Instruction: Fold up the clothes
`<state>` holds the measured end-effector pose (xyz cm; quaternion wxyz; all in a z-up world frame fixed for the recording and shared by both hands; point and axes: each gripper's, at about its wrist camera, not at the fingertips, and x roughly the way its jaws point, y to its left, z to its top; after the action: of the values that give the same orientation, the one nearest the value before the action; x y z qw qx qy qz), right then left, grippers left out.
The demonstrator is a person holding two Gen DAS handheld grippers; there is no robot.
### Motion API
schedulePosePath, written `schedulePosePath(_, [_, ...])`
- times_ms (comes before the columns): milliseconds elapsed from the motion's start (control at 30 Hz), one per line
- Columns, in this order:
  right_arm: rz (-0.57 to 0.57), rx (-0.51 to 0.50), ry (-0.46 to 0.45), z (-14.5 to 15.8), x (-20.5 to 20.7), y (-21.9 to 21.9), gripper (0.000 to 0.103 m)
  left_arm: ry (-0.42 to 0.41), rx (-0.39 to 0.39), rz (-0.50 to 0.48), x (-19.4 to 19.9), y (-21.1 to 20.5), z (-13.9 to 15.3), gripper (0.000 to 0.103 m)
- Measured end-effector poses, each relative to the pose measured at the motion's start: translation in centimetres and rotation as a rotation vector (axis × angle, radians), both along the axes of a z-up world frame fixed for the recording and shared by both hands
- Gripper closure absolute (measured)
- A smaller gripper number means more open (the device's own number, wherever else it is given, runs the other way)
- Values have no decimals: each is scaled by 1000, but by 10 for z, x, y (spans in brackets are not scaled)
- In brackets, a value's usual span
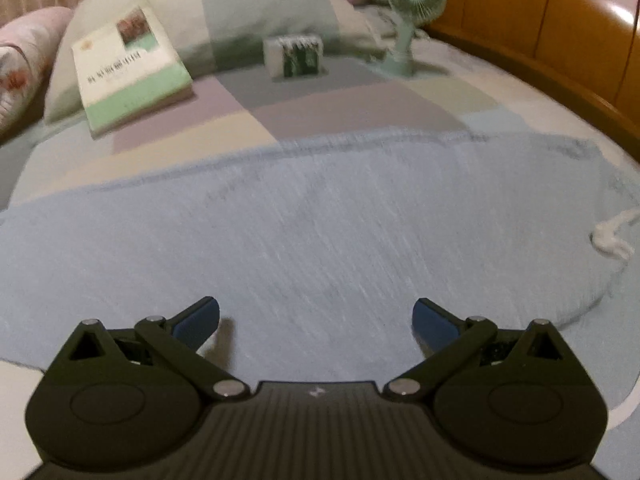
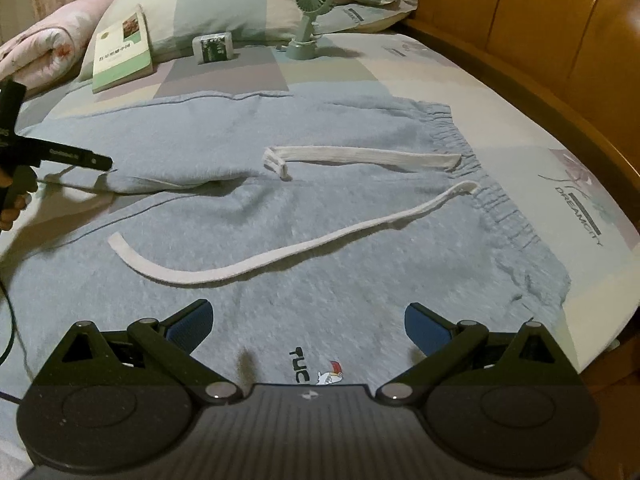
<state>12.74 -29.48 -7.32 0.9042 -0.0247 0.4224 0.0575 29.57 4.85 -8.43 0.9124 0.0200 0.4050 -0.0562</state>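
Note:
Light blue sweat shorts lie spread flat on the bed, elastic waistband to the right. Two white drawstrings trail across the fabric, and a small woodpecker logo shows near my right gripper. That gripper hangs open just above the cloth with nothing between its blue pads. My left gripper is open too, low over the shorts. In the right wrist view the left gripper is at the far left, held by a hand, its tip beside a raised fold.
A green-and-white book, a small box and a green desk fan stand near the pillows at the head of the bed. A floral quilt is rolled at the far left. A wooden bed frame curves along the right.

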Motion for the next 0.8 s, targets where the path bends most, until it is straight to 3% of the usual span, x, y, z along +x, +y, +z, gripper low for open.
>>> schedulePosePath(100, [-2,1,-16,4,-3,1,0,13,-3,63,9,20,0,1])
schedulePosePath(200, [3,6,-26,7,-6,2,0,90,44,164,17,46,-15,1])
schedulePosePath(233, [4,6,-28,7,-8,2,0,93,21,181,14,56,-14,1])
schedulePosePath(433, [19,32,-48,12,-9,2,0,31,35,233,-26,82,34,1])
schedulePosePath(533, [50,74,-46,14,-5,6,0,30,9,162,-57,77,56,1])
schedulePosePath(600, [80,110,-29,13,-1,9,0,76,-48,70,-78,65,60,1])
schedulePosePath(700, [121,126,0,7,7,18,0,144,-127,-61,-111,32,55,1])
schedulePosePath(800, [146,70,6,-1,2,25,0,202,-183,-165,-141,-8,40,1])
